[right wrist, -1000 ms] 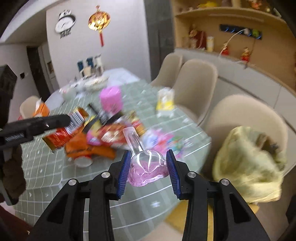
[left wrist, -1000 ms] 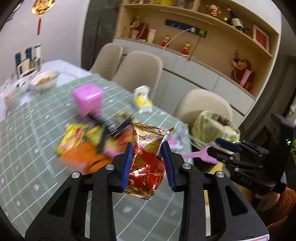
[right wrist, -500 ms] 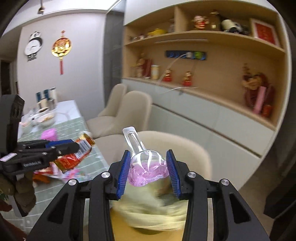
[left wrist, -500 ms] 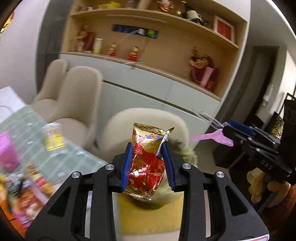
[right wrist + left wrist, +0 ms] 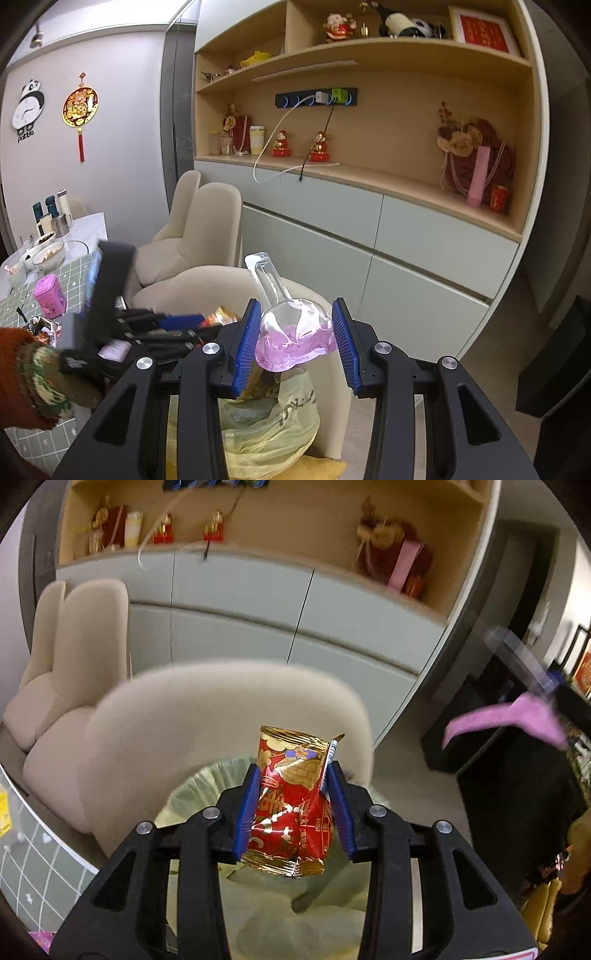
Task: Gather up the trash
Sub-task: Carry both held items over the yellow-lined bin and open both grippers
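The left gripper (image 5: 293, 806) holds a red and gold snack wrapper (image 5: 291, 805) upright, its blue pads pressed against the wrapper's two sides. It hangs over the open mouth of a yellow-green trash bag (image 5: 280, 915), which sits on the seat of a beige chair (image 5: 207, 716). The wrapper's gold top edge stands above the fingertips and its bottom edge hangs below them.

The right gripper (image 5: 295, 336) is closed on a clear plastic blister pack (image 5: 291, 332) with a pink base; the clear neck of the pack sticks up and away past the fingertips. This gripper also hangs above the bag (image 5: 273, 424), near the chair's back. In the right wrist view the left gripper (image 5: 162, 328) shows blurred at the left, level with the right one and close beside it, over the bag's left rim.

At the far left a table (image 5: 22, 295) with a green checked cloth carries a pink box (image 5: 50, 295), loose wrappers near its near edge, and bowls (image 5: 48, 254) farther back.
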Action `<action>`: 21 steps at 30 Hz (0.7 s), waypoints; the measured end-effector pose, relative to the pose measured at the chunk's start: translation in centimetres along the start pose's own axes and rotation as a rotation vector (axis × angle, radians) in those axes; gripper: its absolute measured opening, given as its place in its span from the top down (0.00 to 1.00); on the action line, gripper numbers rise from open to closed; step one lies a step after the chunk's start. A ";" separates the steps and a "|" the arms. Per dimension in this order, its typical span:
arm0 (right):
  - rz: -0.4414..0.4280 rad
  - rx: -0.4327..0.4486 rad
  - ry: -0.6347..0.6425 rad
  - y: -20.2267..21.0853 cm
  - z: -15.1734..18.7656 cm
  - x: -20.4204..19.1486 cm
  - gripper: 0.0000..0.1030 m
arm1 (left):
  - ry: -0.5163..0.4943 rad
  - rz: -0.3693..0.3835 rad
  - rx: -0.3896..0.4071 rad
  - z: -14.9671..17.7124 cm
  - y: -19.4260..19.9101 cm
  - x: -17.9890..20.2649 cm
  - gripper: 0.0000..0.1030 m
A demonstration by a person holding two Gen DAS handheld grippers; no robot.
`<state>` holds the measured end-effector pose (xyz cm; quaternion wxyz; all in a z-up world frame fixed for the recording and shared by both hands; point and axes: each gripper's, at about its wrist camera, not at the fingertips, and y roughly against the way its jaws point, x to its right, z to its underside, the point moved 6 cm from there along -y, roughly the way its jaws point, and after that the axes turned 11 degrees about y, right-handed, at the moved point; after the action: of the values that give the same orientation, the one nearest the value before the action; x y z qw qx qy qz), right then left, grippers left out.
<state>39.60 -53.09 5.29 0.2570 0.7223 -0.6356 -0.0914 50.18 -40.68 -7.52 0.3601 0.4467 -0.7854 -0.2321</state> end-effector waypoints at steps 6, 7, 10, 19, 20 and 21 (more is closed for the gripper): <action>-0.047 -0.046 -0.024 -3.6 1.4 0.4 0.63 | 0.063 0.014 -0.125 4.1 -1.4 -2.3 0.56; -0.058 -0.053 -0.027 -4.1 1.6 0.2 0.63 | 0.065 0.021 -0.126 4.5 -1.0 -2.4 0.51; -0.095 -0.062 -0.025 -5.3 1.8 -0.9 0.63 | 0.079 0.030 -0.114 5.0 0.6 -2.6 0.45; -0.194 -0.085 -0.002 -8.1 2.6 -4.4 0.63 | 0.163 -0.055 -0.006 4.1 7.1 -4.5 0.44; -0.197 -0.090 0.001 -8.4 2.9 -4.7 0.63 | 0.164 -0.073 0.010 4.1 7.8 -4.6 0.44; -0.198 -0.099 0.005 -8.7 3.1 -5.0 0.63 | 0.164 -0.095 0.027 4.1 8.5 -4.8 0.44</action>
<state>44.88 -48.54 -2.61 0.2836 0.7682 -0.5552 -0.1457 44.13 -32.14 -5.98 0.4058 0.5059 -0.7342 -0.2011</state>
